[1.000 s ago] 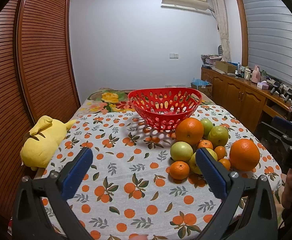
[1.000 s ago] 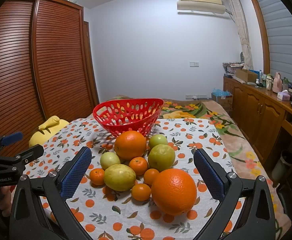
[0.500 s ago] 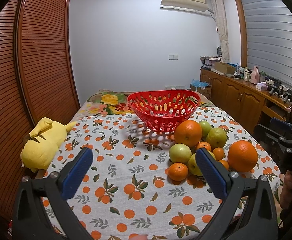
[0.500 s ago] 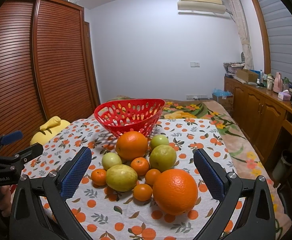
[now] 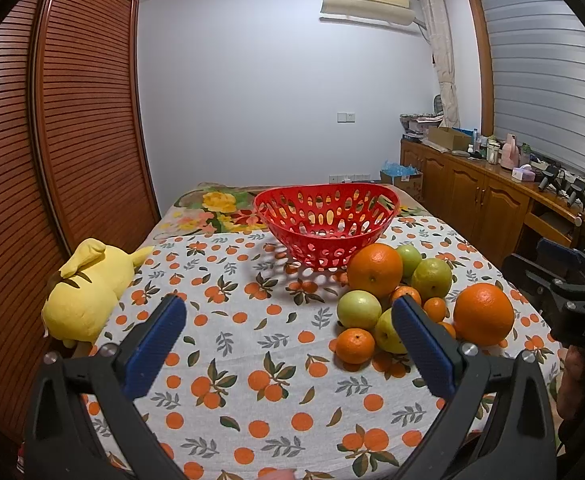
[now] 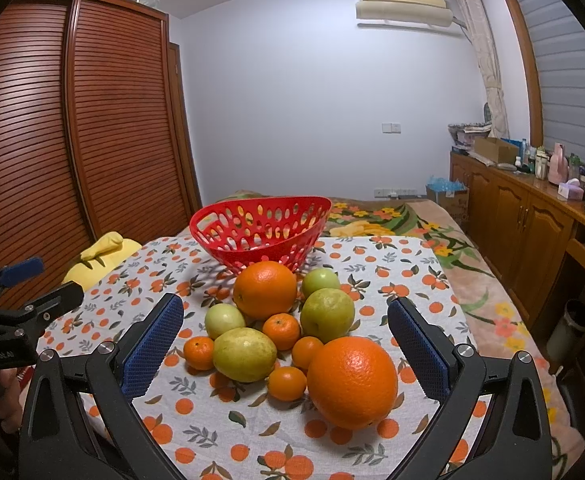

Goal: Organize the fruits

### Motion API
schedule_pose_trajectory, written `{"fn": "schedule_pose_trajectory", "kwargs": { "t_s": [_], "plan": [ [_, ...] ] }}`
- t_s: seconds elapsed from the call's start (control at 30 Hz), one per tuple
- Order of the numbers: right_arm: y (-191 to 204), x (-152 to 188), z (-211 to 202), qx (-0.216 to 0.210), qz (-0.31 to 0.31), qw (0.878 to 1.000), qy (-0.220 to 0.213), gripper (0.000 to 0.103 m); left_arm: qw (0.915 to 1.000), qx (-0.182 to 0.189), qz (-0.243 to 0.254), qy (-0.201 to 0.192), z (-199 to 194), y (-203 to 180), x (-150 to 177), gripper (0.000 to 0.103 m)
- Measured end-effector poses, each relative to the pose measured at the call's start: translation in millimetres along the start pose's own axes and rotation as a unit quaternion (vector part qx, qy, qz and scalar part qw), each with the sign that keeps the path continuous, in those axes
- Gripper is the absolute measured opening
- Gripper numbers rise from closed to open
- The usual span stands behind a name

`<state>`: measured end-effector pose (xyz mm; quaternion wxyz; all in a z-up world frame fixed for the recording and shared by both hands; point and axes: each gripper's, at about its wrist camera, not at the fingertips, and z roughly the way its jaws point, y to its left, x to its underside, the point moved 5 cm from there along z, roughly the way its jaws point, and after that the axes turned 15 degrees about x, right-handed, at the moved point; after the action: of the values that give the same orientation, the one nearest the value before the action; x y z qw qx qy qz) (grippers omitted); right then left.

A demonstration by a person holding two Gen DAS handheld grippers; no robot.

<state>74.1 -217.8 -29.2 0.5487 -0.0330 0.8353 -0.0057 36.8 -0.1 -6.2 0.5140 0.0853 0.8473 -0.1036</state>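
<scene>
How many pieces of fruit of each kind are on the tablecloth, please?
Large oranges: 2
Small mandarins: 4
Green-yellow fruits: 4
Total: 10, all outside the red basket.

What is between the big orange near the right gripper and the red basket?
In the right wrist view, between the near big orange and the red basket sit green fruits, small tangerines and a second big orange.
</scene>
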Motion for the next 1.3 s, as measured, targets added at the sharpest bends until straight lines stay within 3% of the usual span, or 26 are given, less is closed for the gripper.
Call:
{"fn": "schedule_pose_trajectory", "kwargs": {
  "t_s": [1.3],
  "plan": [
    [5.5, 3.6, -5.6, 0.001, 0.000, 1.000, 0.000, 0.103, 0.9999, 0.010, -0.002, 0.006, 4.6, -2.9, 2.1, 0.103]
  ]
}}
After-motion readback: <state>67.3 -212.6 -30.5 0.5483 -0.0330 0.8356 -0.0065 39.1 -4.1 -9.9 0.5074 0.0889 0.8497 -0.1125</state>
